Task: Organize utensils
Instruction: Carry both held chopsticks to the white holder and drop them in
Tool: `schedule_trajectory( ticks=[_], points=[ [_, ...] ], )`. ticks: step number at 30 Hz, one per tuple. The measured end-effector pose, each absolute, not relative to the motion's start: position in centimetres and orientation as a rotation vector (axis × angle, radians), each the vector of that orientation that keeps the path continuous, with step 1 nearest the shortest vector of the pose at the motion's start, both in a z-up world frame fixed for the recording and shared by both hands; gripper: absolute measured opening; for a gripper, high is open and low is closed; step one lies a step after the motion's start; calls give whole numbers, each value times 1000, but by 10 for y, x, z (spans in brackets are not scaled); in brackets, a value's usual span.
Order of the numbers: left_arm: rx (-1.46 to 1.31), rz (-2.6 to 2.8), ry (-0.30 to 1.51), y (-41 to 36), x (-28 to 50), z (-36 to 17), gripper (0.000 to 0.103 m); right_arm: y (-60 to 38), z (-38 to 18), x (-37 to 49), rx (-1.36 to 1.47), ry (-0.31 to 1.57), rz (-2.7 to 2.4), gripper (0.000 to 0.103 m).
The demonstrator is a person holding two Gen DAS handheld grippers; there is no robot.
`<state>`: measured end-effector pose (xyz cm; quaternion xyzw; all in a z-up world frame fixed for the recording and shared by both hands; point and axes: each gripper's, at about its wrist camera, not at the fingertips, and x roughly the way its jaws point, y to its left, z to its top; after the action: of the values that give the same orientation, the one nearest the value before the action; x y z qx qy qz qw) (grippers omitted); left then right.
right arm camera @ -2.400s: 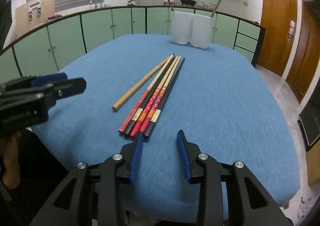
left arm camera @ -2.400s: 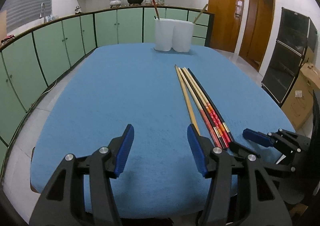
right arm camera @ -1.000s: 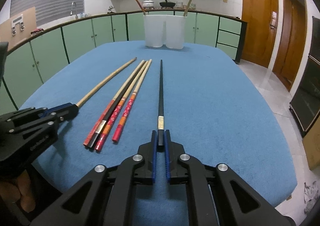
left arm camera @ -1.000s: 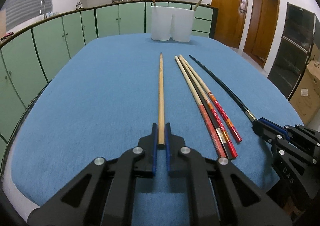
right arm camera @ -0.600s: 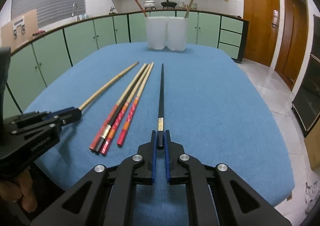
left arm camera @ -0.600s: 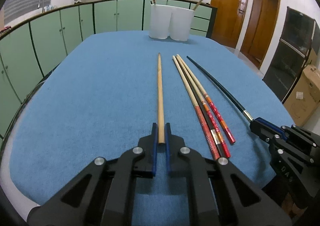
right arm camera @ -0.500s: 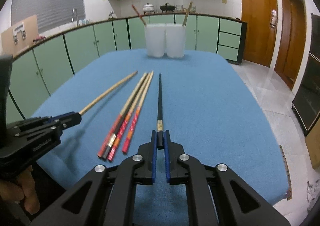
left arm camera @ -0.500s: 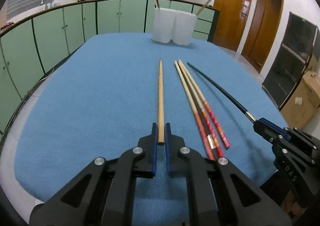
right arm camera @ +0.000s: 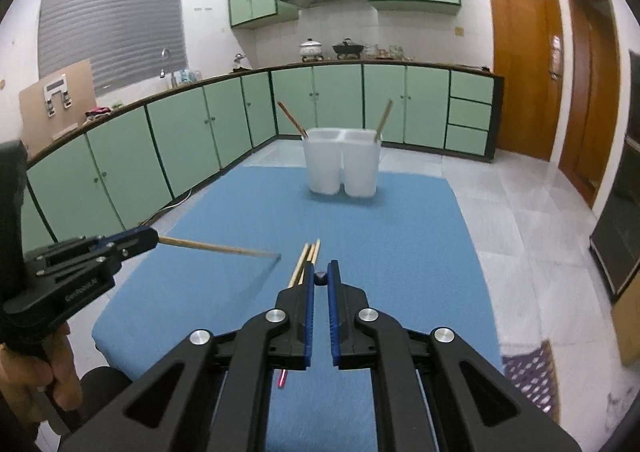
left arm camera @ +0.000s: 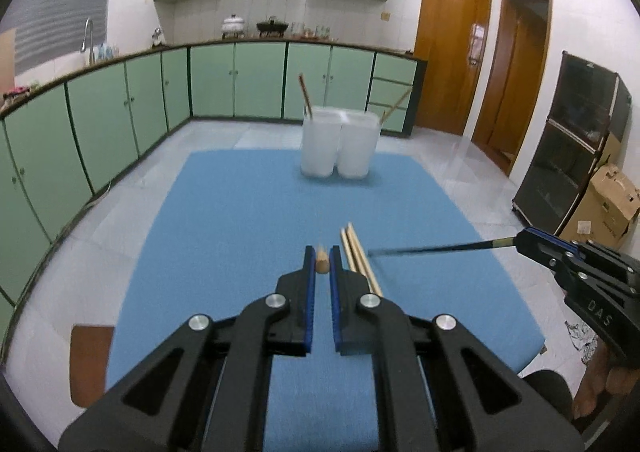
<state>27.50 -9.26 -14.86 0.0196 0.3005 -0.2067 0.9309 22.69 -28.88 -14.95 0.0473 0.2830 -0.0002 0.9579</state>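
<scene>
My left gripper is shut on a plain wooden chopstick, seen end-on; from the right wrist view the same stick points right, held high above the blue table. My right gripper is shut on a black chopstick, seen end-on; in the left wrist view it points left. Several red-handled chopsticks lie on the cloth below, also showing in the right wrist view. Two white holder cups stand at the far end, each with one stick in it.
Green cabinets line the left and back. Wooden doors stand at the right. A black cabinet and a cardboard box stand to the table's right. A brown stool sits at the near left corner.
Both grippers have lifted high above the table, each with its chopstick, and tilted down. The held sticks now point toward each other. The red-handled chopsticks stayed on the cloth.
</scene>
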Motion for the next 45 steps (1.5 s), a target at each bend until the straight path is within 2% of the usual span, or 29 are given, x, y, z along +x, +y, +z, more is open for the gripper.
schedule_trajectory(
  ticks=[6, 20, 38, 45],
  points=[
    [90, -450, 583, -103, 293, -115, 6, -288, -112, 260, 36, 597, 33, 6],
    [128, -505, 622, -121, 355, -76, 6, -299, -68, 330, 11, 718, 85, 6],
    [109, -507, 442, -173, 430, 40, 6, -332, 28, 417, 40, 657, 34, 6],
    [105, -476, 382, -205, 479, 57, 6, -345, 45, 467, 29, 609, -3, 6]
  ],
)
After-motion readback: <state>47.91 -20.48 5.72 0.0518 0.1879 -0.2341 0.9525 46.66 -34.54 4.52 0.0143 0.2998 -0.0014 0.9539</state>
